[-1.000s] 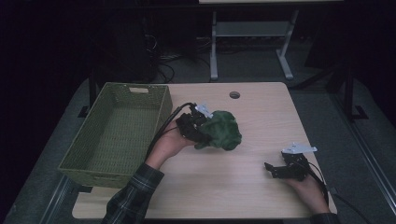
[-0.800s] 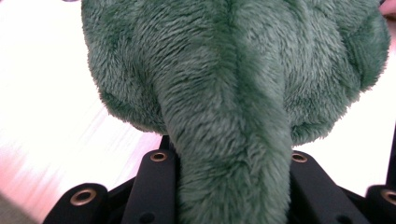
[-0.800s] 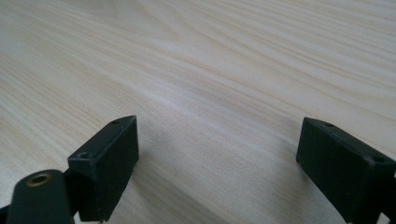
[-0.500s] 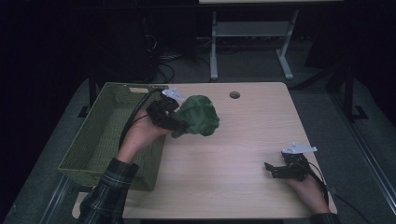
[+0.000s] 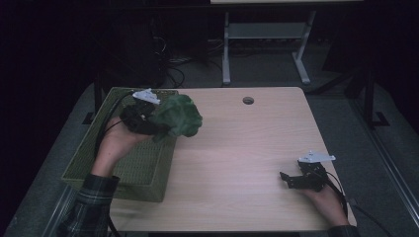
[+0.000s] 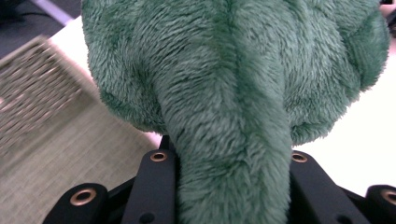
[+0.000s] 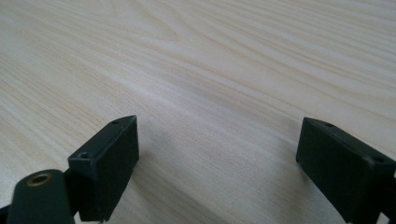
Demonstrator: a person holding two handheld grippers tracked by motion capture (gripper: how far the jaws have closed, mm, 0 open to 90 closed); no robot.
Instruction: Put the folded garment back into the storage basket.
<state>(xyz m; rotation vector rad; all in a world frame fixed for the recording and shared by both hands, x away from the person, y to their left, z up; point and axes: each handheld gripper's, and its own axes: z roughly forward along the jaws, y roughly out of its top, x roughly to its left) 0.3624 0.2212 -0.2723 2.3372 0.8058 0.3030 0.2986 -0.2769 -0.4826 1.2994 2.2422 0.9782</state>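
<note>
High view: green plush toy lengthwise rightward from left claw.

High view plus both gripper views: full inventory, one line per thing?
green plush toy: 1, green, held up over the basket's right edge
basket: 1, olive green, woven, left side of table
table: 1, light wood, round hole near far edge
metal stand: 1, grey, on floor behind table
cables: several, black, floor behind table
left gripper: 1, black, shut on the plush toy
right gripper: 1, black, open, resting low at the table's right front
hands: 2, plaid sleeve on the left
</note>
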